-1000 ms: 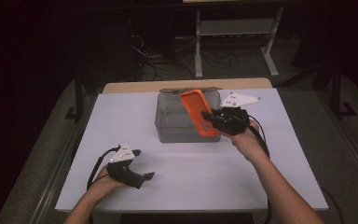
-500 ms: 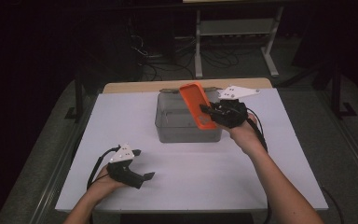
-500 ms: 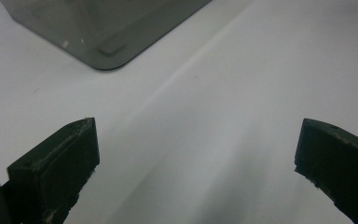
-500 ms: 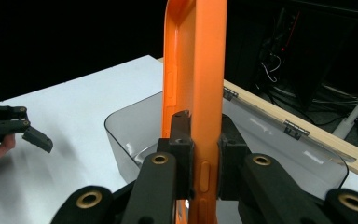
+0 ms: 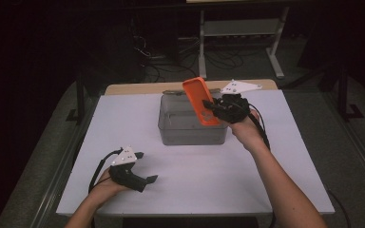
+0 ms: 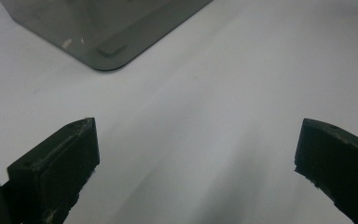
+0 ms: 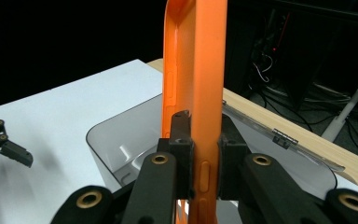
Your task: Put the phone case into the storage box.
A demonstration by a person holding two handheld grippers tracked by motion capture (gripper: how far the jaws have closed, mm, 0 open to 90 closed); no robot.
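An orange phone case (image 5: pixel 197 97) stands nearly upright over the back right corner of a grey see-through box (image 5: pixel 190 132) at the table's middle. My right gripper (image 5: pixel 210 108) is shut on the case's lower edge; in the right gripper view its jaws pinch the case (image 7: pixel 196 70) from both sides above the box (image 7: pixel 121 144). My left gripper (image 5: pixel 146 167) rests at the front left of the white table, open and holding nothing. In the left gripper view the left gripper (image 6: pixel 198 140) spans bare white surface, with a corner of the box (image 6: pixel 107 28) farther off.
The white table top (image 5: pixel 218 185) has free room around the box. A wooden strip (image 5: pixel 142 88) runs along the table's far edge. Beyond it stand a metal shelf frame (image 5: pixel 237 29) and cables on a dark floor.
My right gripper has lifted the orange case a little and carried it toward the far side of the box, standing it more upright. The left gripper has stayed put.
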